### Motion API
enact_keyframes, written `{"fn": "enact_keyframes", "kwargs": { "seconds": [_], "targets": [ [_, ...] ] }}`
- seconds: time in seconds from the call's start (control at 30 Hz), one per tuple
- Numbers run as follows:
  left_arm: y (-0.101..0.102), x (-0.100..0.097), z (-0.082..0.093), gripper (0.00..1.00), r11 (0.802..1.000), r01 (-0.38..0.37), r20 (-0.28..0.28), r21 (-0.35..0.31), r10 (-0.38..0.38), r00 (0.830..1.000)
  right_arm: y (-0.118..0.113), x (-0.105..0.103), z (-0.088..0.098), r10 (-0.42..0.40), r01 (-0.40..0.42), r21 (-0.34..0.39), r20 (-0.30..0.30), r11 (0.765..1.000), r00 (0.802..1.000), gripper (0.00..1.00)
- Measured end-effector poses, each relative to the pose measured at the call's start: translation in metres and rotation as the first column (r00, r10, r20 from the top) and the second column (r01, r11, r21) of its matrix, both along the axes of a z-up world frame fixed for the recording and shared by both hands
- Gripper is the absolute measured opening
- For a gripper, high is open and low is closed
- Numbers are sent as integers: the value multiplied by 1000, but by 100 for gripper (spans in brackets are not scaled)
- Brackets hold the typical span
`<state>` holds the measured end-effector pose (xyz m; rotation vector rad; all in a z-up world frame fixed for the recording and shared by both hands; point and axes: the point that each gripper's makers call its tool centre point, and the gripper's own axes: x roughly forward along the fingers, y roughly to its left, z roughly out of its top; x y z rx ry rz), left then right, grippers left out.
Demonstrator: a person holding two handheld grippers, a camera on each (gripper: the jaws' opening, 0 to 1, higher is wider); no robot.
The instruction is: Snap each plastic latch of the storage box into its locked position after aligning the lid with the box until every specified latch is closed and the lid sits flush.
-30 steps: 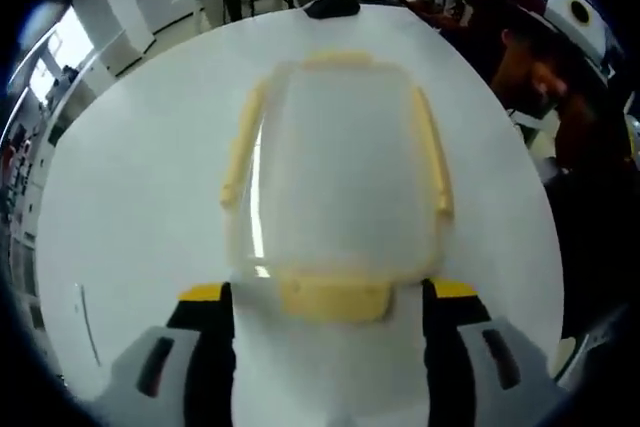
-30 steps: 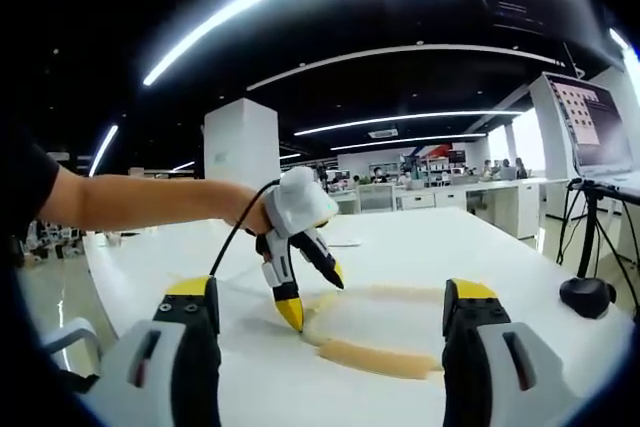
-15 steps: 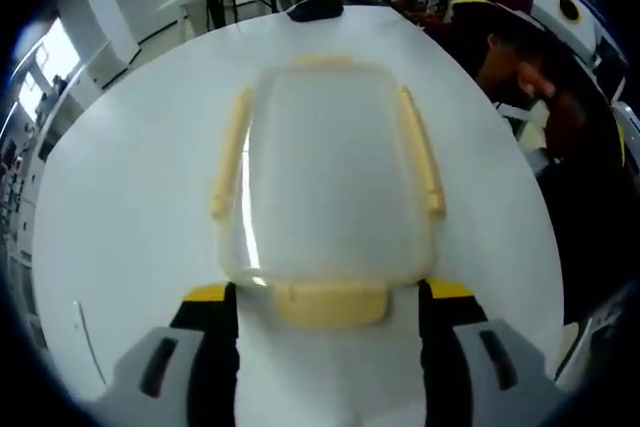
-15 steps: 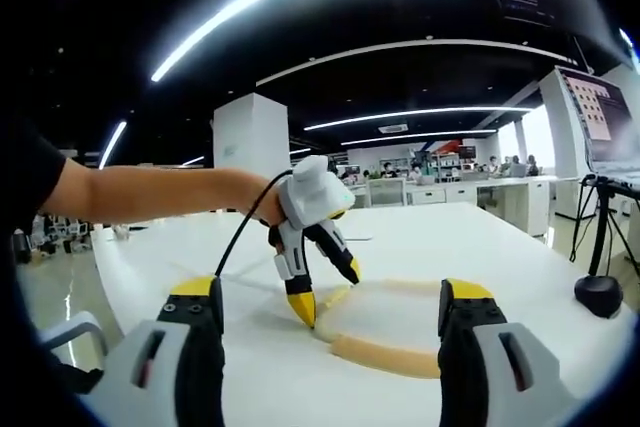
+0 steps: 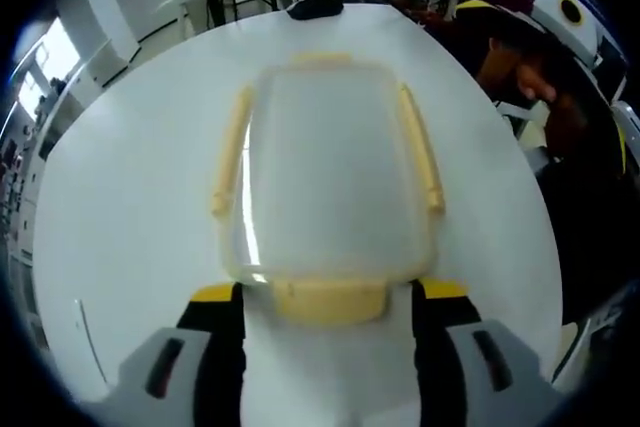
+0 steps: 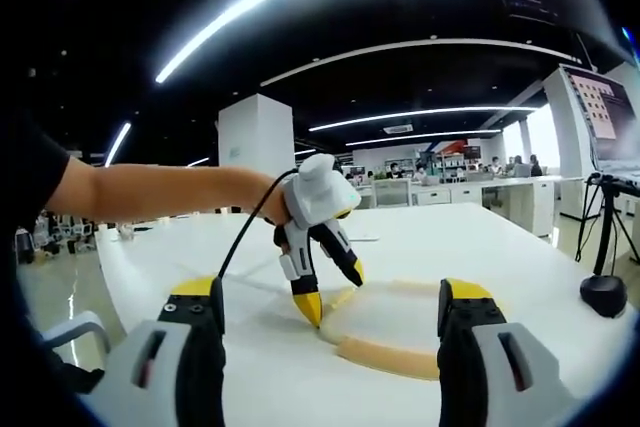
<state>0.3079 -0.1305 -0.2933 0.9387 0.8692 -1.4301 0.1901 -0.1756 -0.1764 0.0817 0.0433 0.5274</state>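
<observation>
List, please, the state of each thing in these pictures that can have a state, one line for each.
storage box: lid on, resting on the white table.
near latch: between the left gripper's jaws; locked or not, cannot tell.
left gripper: open, straddling the near latch.
right gripper: open, holding nothing.

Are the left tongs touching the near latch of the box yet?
Cannot tell. In the left gripper view the near latch lies between the open left tongs, with slim white gaps either side. The right gripper view shows one tip at the box edge, contact unclear.
</observation>
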Motion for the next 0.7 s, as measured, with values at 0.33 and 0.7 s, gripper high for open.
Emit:
{"fn": "enact_keyframes", "kwargs": {
  "seconds": [0.33,0.7],
  "targets": [
    [-1,-5,2,57,1000,-18,1,-13,18,1000,-1,1,0,1,-1,0,4,1000,1000,89],
    [3,-16,3,49,998,-33,-3,-47,33,999,2,3,-4,7,-7,0,-4,1000,1000,89]
  ]
}}
